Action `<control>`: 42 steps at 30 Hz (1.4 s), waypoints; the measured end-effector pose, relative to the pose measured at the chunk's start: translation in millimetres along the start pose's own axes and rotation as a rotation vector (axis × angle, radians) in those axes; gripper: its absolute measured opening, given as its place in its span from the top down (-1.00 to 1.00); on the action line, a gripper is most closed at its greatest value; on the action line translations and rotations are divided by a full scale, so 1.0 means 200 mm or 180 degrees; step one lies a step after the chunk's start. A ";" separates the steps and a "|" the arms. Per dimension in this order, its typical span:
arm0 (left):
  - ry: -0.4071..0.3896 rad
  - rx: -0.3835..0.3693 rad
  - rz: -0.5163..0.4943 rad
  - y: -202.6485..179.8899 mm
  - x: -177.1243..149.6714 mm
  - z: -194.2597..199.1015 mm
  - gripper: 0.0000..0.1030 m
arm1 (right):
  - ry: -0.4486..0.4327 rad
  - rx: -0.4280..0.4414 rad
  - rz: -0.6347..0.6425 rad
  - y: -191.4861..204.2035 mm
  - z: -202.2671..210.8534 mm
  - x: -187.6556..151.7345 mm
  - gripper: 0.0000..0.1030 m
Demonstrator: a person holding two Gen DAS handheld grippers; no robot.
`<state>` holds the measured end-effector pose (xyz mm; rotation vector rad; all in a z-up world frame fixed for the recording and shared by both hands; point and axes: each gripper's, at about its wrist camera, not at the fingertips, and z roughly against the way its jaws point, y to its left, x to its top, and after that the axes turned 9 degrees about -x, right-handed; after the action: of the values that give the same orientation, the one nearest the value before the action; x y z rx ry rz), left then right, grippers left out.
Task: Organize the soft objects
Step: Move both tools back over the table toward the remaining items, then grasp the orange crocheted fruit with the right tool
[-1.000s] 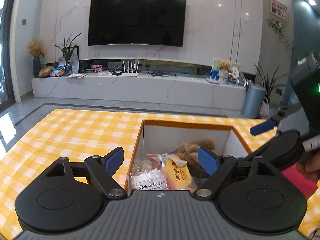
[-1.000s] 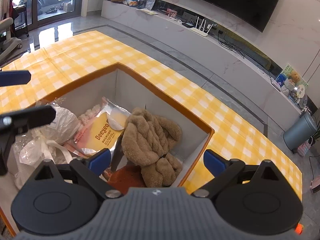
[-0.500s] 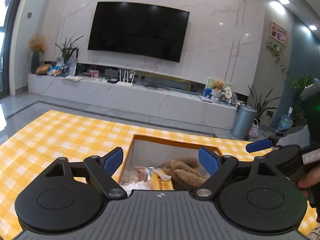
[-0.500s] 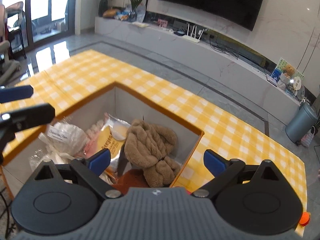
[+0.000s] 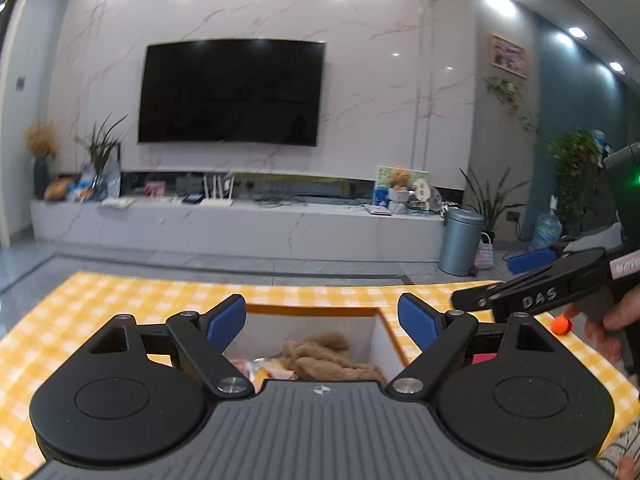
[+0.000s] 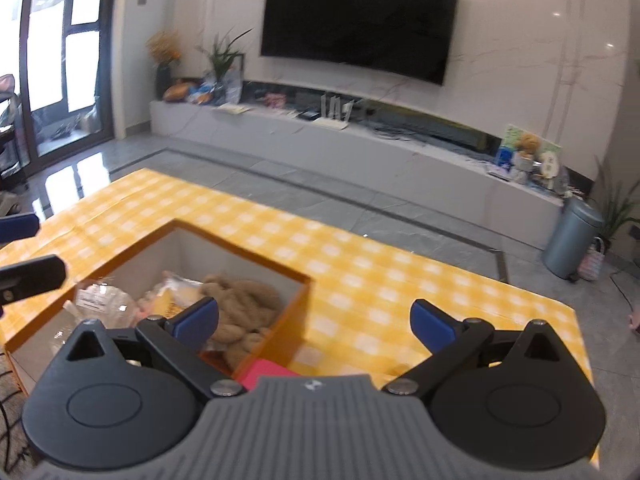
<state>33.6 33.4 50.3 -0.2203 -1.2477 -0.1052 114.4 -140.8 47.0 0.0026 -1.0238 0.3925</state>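
An orange-rimmed box (image 6: 240,254) with white inner walls sits on the yellow checked tablecloth (image 6: 380,280). Inside lie a tan plush toy (image 6: 240,304), a yellow snack packet (image 6: 180,300) and a clear plastic bag (image 6: 100,300). From the left wrist, the plush toy (image 5: 320,354) shows just beyond the box (image 5: 312,312) rim. My left gripper (image 5: 320,320) is open and holds nothing, raised above the box's near side. My right gripper (image 6: 314,318) is open too, above the box's right edge. A pink item (image 6: 266,372) lies on the cloth beside the box.
A small orange ball (image 5: 560,325) rests on the cloth at the right, near a hand (image 5: 612,320) holding the right gripper's handle. Beyond the table are a grey floor, a long white TV bench (image 6: 360,148), a black TV (image 6: 360,20) and a grey bin (image 6: 572,236).
Both grippers have risen and tilted up away from the box, so the room fills more of each view. The box contents have dropped low in the frames. Both stay open.
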 end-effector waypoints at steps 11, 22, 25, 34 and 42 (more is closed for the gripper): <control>0.0297 -0.0311 -0.0482 -0.41 0.03 -0.17 -0.95 | -0.0241 -0.0712 -0.0842 -0.65 0.23 -0.31 -0.94; 0.0877 -0.1052 -0.0906 -0.87 0.03 -0.55 -0.95 | -0.0046 -0.1488 -0.2045 -1.26 0.16 -0.68 -0.95; 0.1128 -0.1136 -0.1009 -0.96 0.01 -0.71 -0.95 | -0.0037 -0.1571 -0.2064 -1.36 0.04 -0.76 -0.94; 0.1929 -0.0974 -0.1398 -1.12 -0.11 -1.22 -0.95 | -0.0066 -0.1659 -0.2653 -1.59 -0.38 -0.90 -0.94; 0.2498 -0.0701 -0.1231 -1.09 -0.12 -1.55 -0.95 | 0.0258 -0.1900 -0.2112 -1.66 -0.69 -0.91 -0.94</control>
<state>270.5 -249.7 -42.7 -0.1042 -0.4784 -0.6065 251.8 -482.5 -117.1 -0.2031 -0.9664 -0.5184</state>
